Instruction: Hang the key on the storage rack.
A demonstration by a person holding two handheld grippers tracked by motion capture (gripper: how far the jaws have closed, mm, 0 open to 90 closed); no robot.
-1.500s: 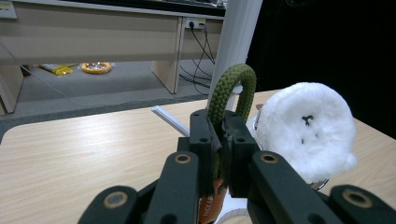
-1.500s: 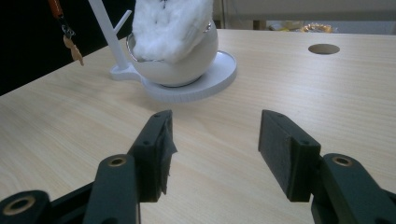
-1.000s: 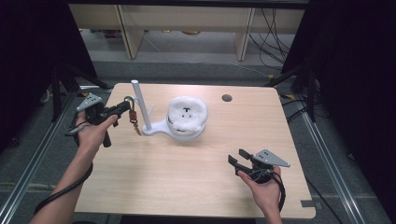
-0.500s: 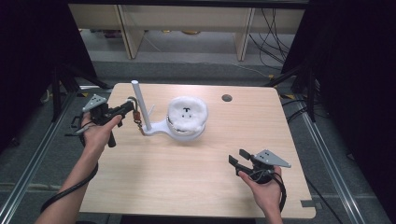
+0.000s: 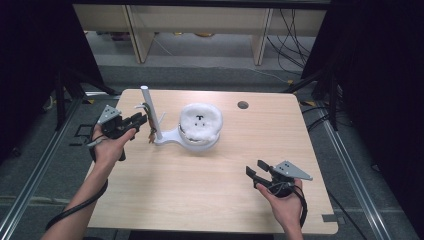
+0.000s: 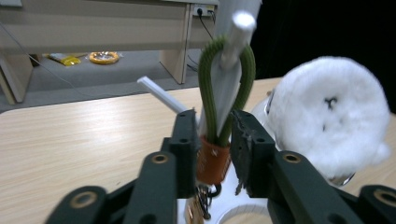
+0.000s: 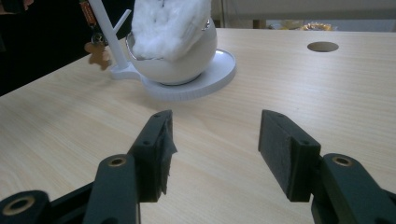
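A: High view, far left: left hand [image 5: 107, 147] wrapped round the left gripper [image 5: 141, 119], aimed right at the white stand [image 5: 167, 138] near the table's [image 5: 200, 200] back left.

B: And the fingers there?

A: Left gripper view: pinching a keyring [image 6: 214, 158] by its orange collar, one black pad [image 6: 187, 140] on either side, pressed against it. Green cord loop [image 6: 205, 88] rising from the collar and hooked over a white peg [image 6: 243, 28] of the stand. Small metal bits dangling below the collar, too blurred to name.

B: Further right?

A: High view again: upright white post [image 5: 148, 107] with thin side pegs, joined at its foot to a round white dish [image 5: 172, 137]. In the dish, a white bowl [image 5: 205, 145], and on the bowl a fluffy white ball [image 5: 201, 121] with a small dark stitched face. Behind and to the right, a round hole [image 5: 243, 105] in the tabletop.

B: Right side?

A: Right hand [image 5: 285, 200] near the front right edge, holding the right gripper [image 5: 256, 170], grey three-cornered plate [image 5: 290, 171] on top. Well apart from the stand.

B: Its fingers?

A: Right gripper view: spread wide, bare wood between them, pads [image 7: 161, 149] touching nothing. Beyond them, dish and bowl [image 7: 177, 65] with the fluffy ball tipped over the rim, and at the post a small brown figure-shaped charm [image 7: 98, 53] hanging just above the wood.
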